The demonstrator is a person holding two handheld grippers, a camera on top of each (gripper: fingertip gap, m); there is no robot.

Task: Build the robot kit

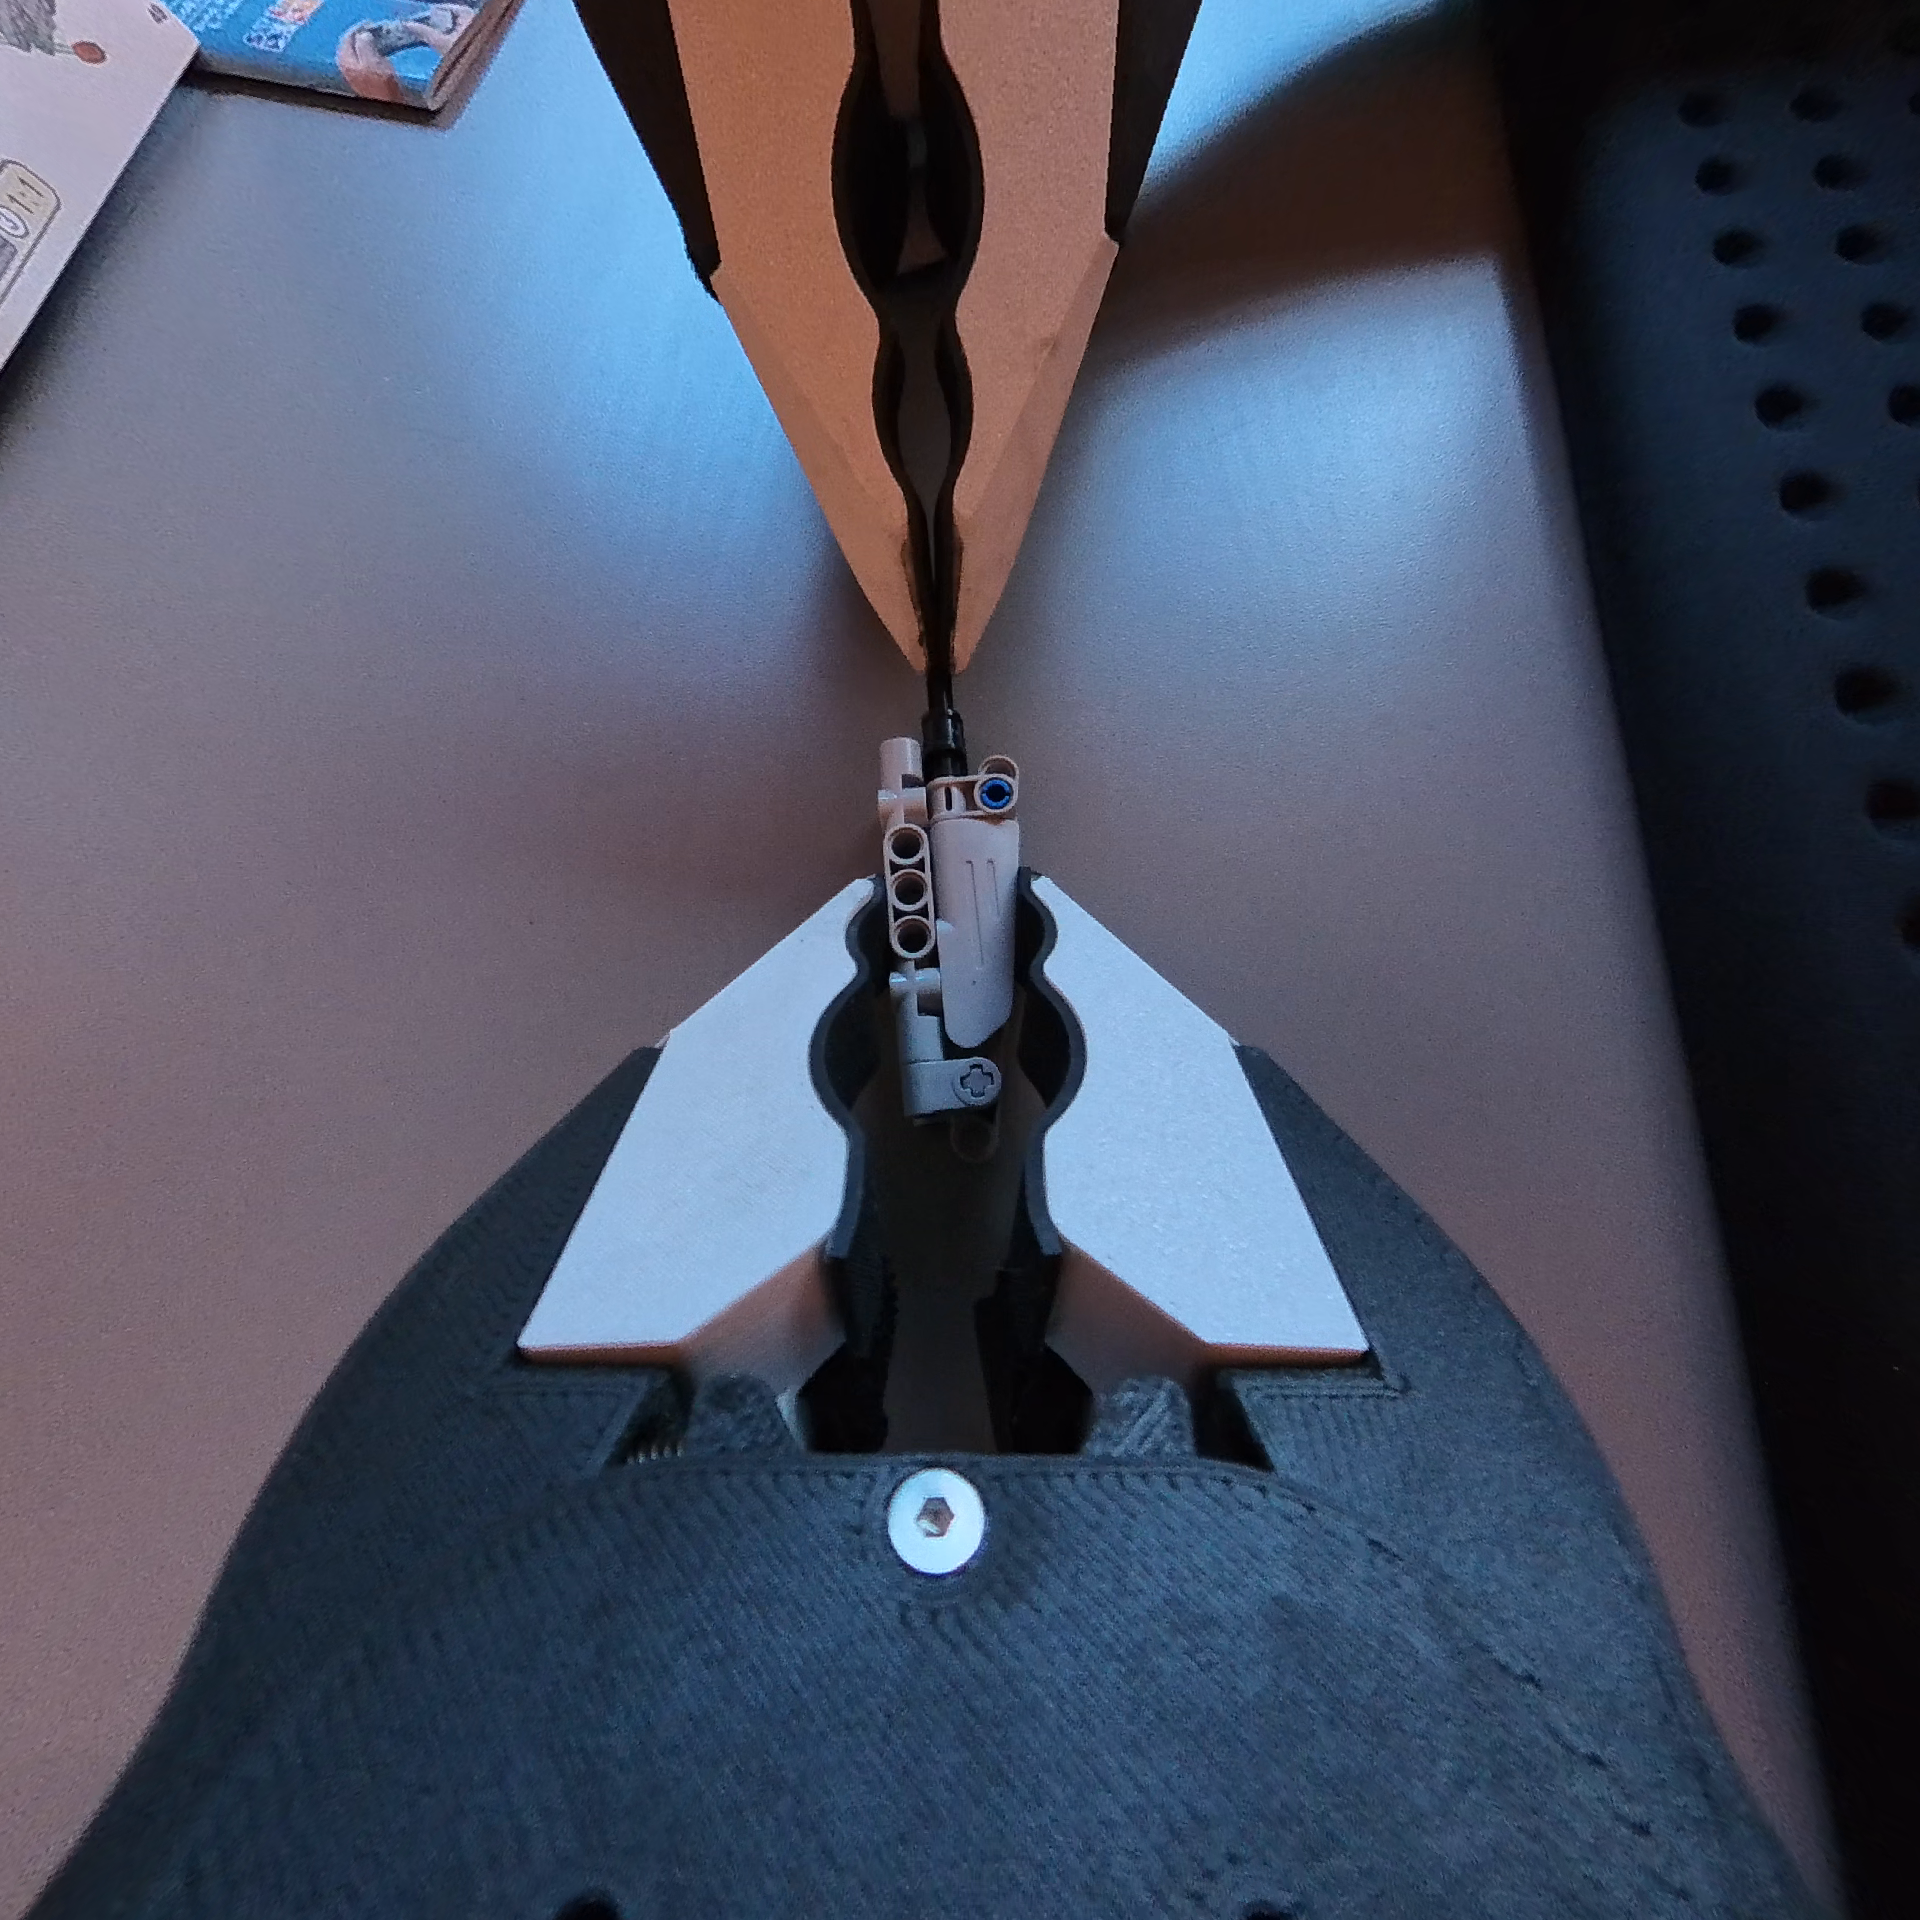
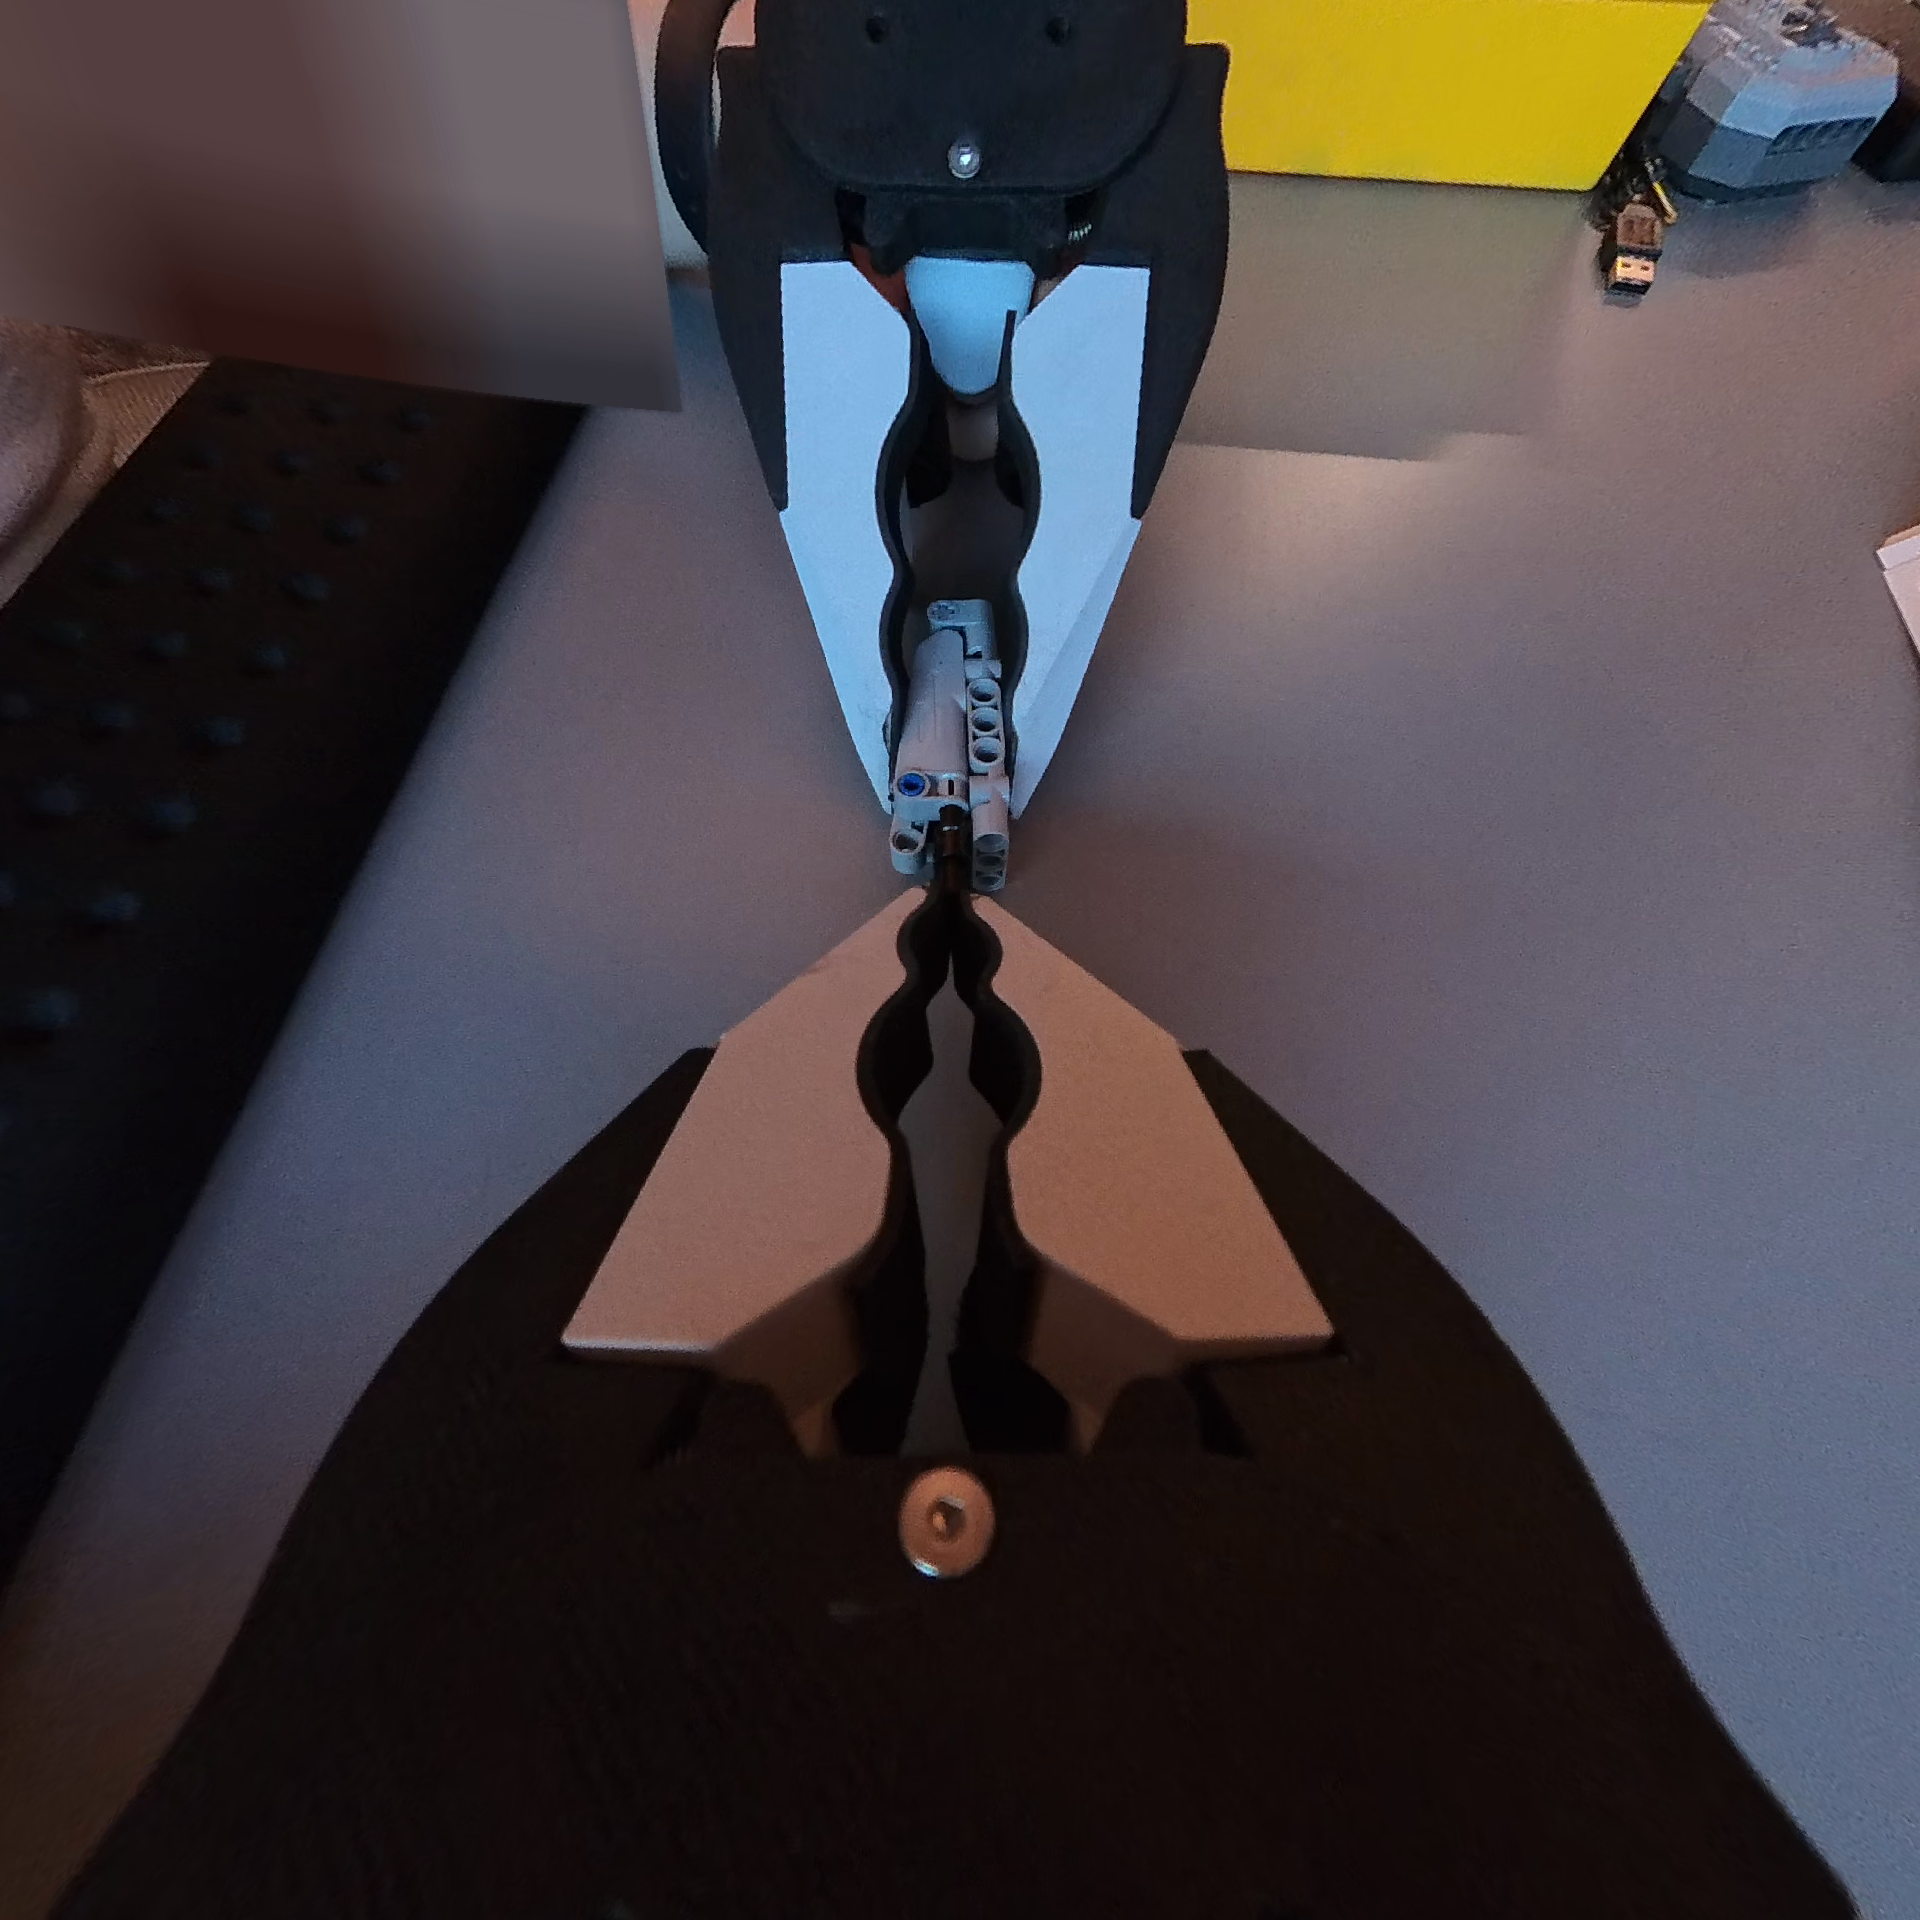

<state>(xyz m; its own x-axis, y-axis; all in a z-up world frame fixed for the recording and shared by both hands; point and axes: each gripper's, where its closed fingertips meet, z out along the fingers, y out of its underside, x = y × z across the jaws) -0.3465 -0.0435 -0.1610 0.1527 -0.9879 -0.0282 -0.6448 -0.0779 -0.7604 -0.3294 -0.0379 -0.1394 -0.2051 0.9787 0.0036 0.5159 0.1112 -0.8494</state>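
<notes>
My left gripper (image 1: 951, 894) is shut on a small grey beam-and-connector block assembly (image 1: 951, 935) with a blue pin at its far end, held above the grey table (image 1: 416, 727). My right gripper (image 2: 951, 904) faces it tip to tip and is shut on a thin black axle (image 2: 951, 847) whose end sits in the assembly's far end (image 2: 951, 748). In the left wrist view the right gripper (image 1: 940, 660) comes down from the top with the black axle (image 1: 943, 717). In the right wrist view the left gripper (image 2: 953, 805) comes down from the top.
A black perforated mat lies along one table side (image 1: 1766, 416) (image 2: 208, 727). A blue booklet (image 1: 343, 42) and a printed sheet (image 1: 62, 156) lie at the far left. A yellow box (image 2: 1434, 94), a grey block model (image 2: 1766, 94) and a USB plug (image 2: 1631, 249) sit behind the left gripper. The tips of both grippers are at nearly the same place. It is some 30 cm from my left tips to the USB plug (image 2: 1631, 249).
</notes>
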